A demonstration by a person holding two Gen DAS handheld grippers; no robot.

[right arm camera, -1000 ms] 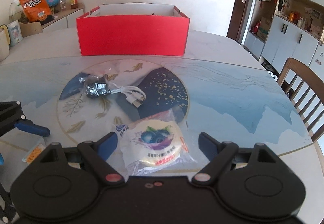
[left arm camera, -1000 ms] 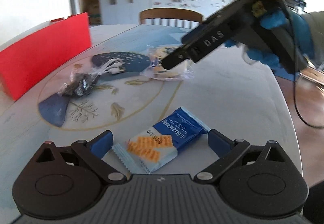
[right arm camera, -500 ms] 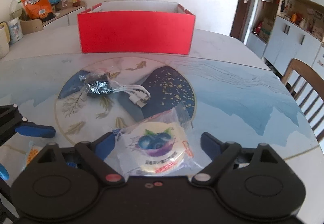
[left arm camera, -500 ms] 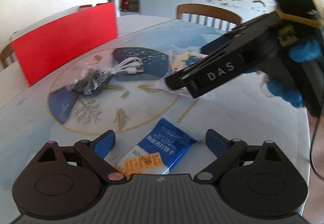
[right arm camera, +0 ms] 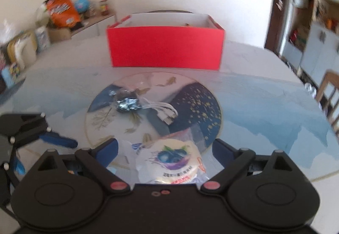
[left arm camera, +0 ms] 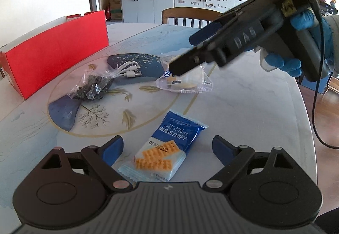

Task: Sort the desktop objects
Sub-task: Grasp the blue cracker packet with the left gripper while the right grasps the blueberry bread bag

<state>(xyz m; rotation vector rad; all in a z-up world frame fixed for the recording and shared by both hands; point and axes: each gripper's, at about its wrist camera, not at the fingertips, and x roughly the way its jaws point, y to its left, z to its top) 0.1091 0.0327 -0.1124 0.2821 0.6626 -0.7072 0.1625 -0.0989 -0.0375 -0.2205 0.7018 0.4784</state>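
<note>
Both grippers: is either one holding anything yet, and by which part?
Neither holds anything. The left gripper stands open around the blue biscuit packet; the right gripper stands open around the blueberry pastry packet. Both packets lie on the table.

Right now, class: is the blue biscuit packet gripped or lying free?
Free: the biscuit packet lies flat on the table between the left claw's open blue pads.

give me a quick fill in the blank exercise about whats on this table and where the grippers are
1. The box at the far side of the table is coloured ____.
2. The packet lying between the open fingers of the left gripper holds ____.
3. The round pastry pack between the right gripper fingers shows a picture of ____.
4. The white cable lies beside a ____ bag of dark pieces.

Missing words: red; biscuits; blueberries; clear
</note>
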